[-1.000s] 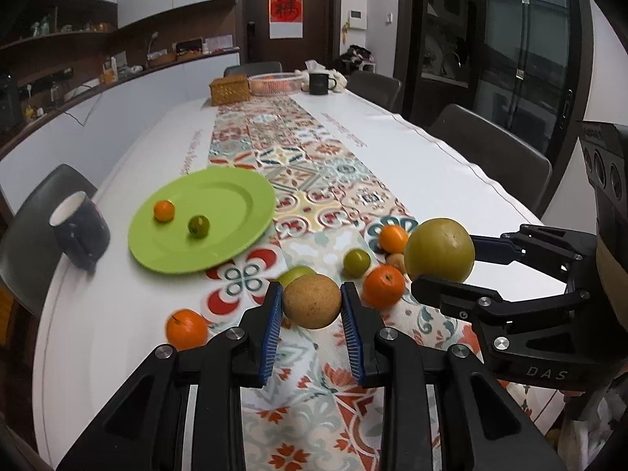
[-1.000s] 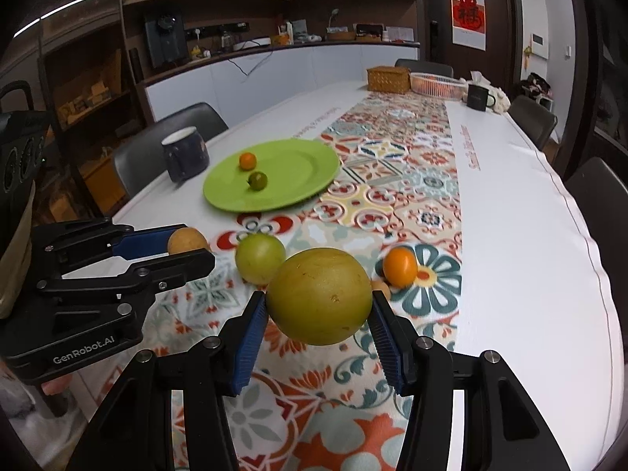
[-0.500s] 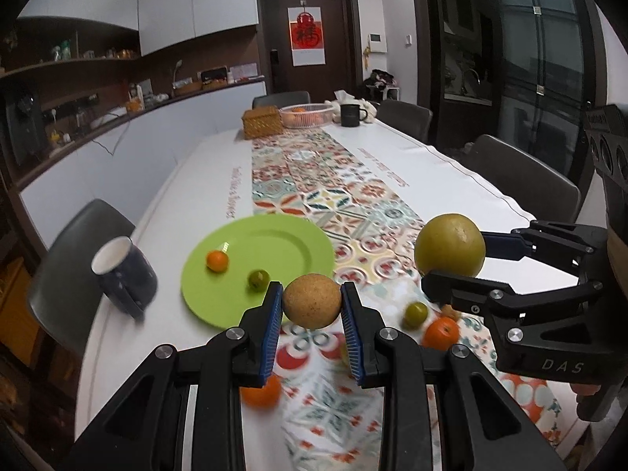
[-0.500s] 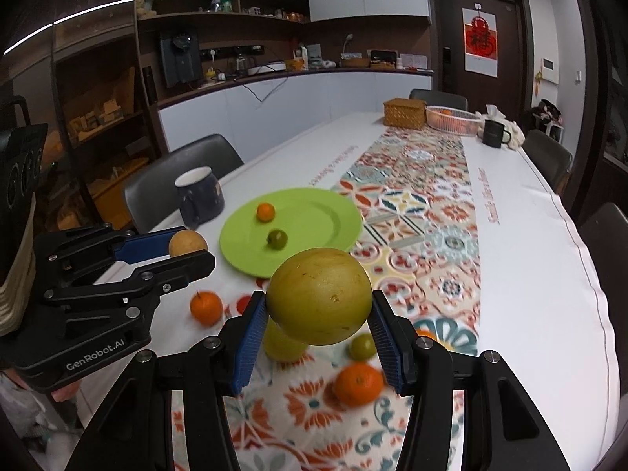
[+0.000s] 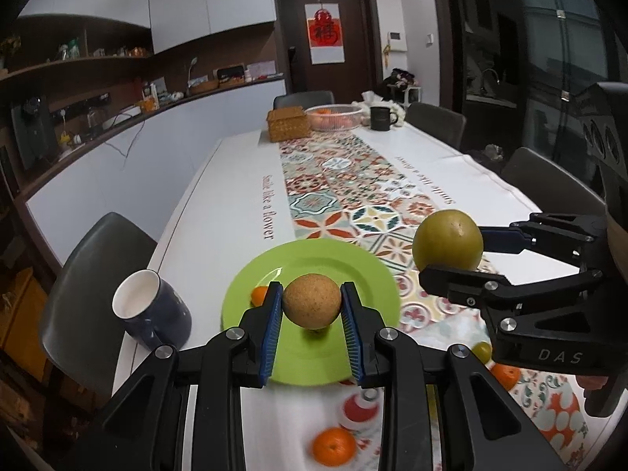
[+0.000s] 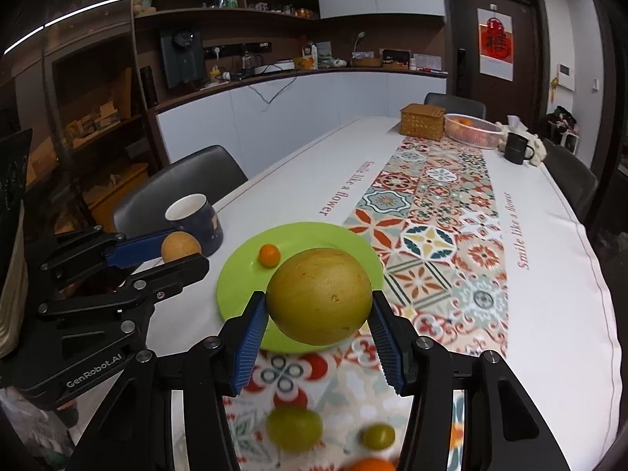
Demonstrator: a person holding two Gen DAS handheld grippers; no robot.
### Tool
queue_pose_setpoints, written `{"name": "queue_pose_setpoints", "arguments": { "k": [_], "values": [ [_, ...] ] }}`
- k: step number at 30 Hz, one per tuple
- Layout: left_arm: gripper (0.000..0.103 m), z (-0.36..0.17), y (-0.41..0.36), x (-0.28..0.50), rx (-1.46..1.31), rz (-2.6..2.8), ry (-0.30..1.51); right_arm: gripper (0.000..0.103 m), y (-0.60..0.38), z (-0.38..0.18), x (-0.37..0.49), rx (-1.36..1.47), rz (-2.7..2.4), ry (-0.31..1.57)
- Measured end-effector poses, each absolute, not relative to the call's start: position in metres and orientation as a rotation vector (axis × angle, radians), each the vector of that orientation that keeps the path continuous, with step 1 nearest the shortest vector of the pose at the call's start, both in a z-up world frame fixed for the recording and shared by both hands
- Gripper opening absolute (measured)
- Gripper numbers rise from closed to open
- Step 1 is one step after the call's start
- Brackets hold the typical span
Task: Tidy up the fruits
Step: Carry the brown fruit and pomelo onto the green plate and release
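Note:
My left gripper (image 5: 312, 306) is shut on a small round brown fruit (image 5: 312, 300) and holds it above the green plate (image 5: 353, 274). My right gripper (image 6: 318, 314) is shut on a large yellow-green round fruit (image 6: 318, 295), held above the plate's near edge (image 6: 235, 286). A small orange (image 6: 269, 255) lies on the plate; a small green fruit under the brown one is mostly hidden. Loose fruit lies on the runner near me: an orange (image 5: 333, 446), a green fruit (image 6: 294, 428) and a smaller green one (image 6: 378, 436). Each gripper shows in the other's view (image 6: 172, 249) (image 5: 447, 247).
A dark blue mug (image 5: 151, 310) stands left of the plate near the table edge. At the far end stand a wicker box (image 5: 288, 123), a fruit bowl (image 5: 333, 117) and a black mug (image 5: 380, 118). Grey chairs (image 5: 94, 274) surround the table.
Both grippers have risen and moved forward and left with their fruits, from over the loose fruit on the runner to above the green plate.

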State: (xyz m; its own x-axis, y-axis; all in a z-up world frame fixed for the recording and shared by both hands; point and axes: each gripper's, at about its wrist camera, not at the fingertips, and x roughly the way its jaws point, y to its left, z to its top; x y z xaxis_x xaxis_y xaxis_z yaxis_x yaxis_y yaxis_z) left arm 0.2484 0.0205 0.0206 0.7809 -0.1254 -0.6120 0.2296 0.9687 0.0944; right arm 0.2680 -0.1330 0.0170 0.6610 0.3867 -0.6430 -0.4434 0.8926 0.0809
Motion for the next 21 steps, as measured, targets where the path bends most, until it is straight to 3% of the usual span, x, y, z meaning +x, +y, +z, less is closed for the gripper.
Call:
{"name": "queue_pose_setpoints", "arguments": {
  "k": [21],
  "values": [
    [0.03,-0.063,0.063,0.335,0.068,-0.18,0.914,0.053,-0.073,-0.05,0.358,-0.164,0.426,0.946]
  ]
}}
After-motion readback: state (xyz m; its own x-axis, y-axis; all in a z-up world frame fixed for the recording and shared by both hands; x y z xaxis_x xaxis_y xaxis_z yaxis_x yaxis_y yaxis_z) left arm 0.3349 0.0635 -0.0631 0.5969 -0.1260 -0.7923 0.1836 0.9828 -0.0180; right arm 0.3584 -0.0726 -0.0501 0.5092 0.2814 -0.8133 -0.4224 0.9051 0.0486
